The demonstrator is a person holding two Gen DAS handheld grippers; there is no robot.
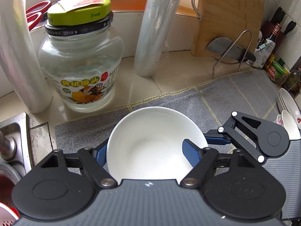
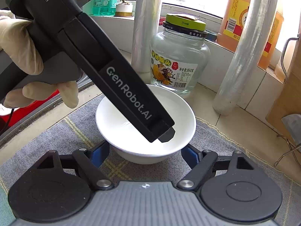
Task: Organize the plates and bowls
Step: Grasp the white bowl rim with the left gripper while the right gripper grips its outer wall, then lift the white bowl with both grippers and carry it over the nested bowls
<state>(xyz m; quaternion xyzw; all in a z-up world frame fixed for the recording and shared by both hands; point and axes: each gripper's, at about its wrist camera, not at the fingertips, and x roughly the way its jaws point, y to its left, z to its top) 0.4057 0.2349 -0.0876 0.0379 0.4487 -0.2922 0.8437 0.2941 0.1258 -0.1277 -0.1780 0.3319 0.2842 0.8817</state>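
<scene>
Risk: left gripper pinched white bowl by rim only; could've slipped. Right gripper wide, w/ nothing held.

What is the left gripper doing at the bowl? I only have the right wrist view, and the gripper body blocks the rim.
Observer: The left wrist view shows the left gripper shut across the white bowl's wall, one finger outside and the other inside.
Operator: Any other dishes nearby?
Observer: Yes, a few white dishes sit at the far right edge of the grey mat, outside your frame.
Operator: And past the mat's other end?
Observer: A steel sink, just beyond the mat's left end.
</scene>
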